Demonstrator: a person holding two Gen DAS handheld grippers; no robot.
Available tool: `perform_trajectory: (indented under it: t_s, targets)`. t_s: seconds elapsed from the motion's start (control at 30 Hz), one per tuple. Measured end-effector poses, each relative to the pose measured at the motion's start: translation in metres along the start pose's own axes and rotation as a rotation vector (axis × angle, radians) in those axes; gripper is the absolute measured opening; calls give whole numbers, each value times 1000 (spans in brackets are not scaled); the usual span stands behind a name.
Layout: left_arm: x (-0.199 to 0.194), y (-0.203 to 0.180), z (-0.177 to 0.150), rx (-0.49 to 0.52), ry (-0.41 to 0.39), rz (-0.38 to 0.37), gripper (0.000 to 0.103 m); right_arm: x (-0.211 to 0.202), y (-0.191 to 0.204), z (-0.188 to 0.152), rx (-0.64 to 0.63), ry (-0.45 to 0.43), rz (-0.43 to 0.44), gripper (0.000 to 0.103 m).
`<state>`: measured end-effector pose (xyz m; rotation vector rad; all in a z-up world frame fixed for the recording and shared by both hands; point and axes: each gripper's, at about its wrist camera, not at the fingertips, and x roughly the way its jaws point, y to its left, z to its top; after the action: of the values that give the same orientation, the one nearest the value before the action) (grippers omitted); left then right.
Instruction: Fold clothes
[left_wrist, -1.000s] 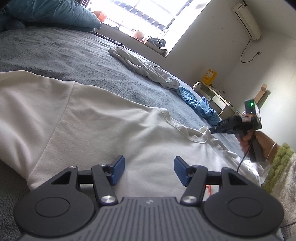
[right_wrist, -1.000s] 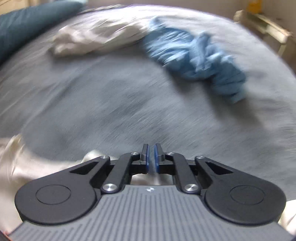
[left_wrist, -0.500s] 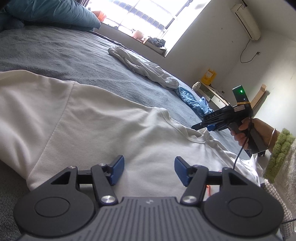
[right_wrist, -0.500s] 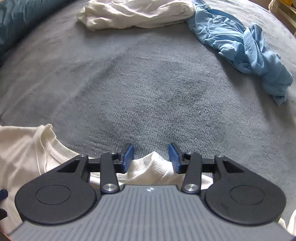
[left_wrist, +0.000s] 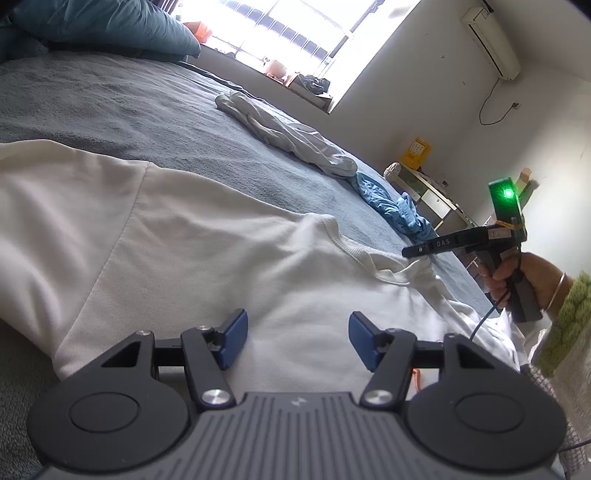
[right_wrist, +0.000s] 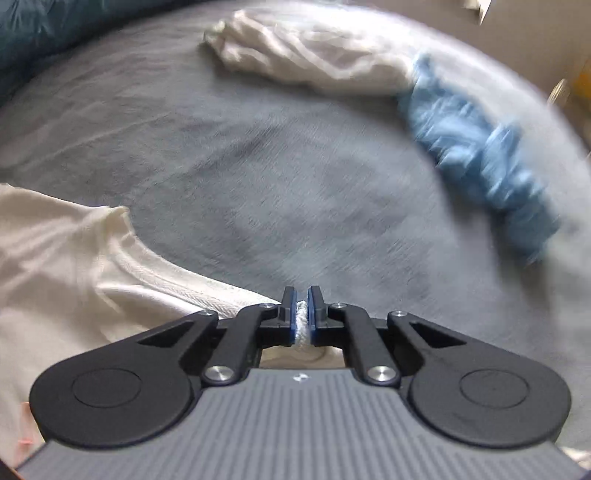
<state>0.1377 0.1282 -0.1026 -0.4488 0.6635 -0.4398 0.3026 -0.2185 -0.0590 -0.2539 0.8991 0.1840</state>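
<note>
Setting: a white T-shirt (left_wrist: 207, 243) is seen spread flat across a grey-blue bed (left_wrist: 110, 110), with daylight coming through a window (left_wrist: 295, 29) at 12 o'clock in the left wrist view.
Left tool (left_wrist: 297, 339): it is held low over the shirt's body, its blue pads standing apart with only flat cloth below them; nothing is gripped.
Right tool (right_wrist: 303, 314): it is clamped on the ribbed collar (right_wrist: 177, 284) of the shirt, a white bunch of cloth being pinched between the closed pads.
Right hand (left_wrist: 524, 273): in the left wrist view it is seen at 3 o'clock, wrapped around the tool's handle, with a bangle and a green knitted cuff at the wrist.
Collar: it is seen curving away from the closed pads toward 9 o'clock in the right wrist view.
Other clothes: a crumpled white garment (right_wrist: 314, 55) is seen at 12 o'clock and a bunched blue garment (right_wrist: 480, 155) at 2 o'clock, touching each other, well apart from the shirt.
Pillow (left_wrist: 103, 26): a teal pillow is seen at 11 o'clock in the left wrist view.
</note>
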Motion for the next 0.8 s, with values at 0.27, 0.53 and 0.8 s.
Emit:
perform_trajectory:
  t_s: [0.27, 0.53, 0.8]
  targets:
    - [0, 0, -1, 7, 0, 2, 62, 26, -12, -15, 98, -98, -60, 3]
    - [-1, -1, 0, 11, 0, 2, 63, -9, -7, 7, 82, -181, 131, 12]
    - [0, 1, 0, 5, 0, -4, 63, 10, 54, 14, -191, -8, 265, 24]
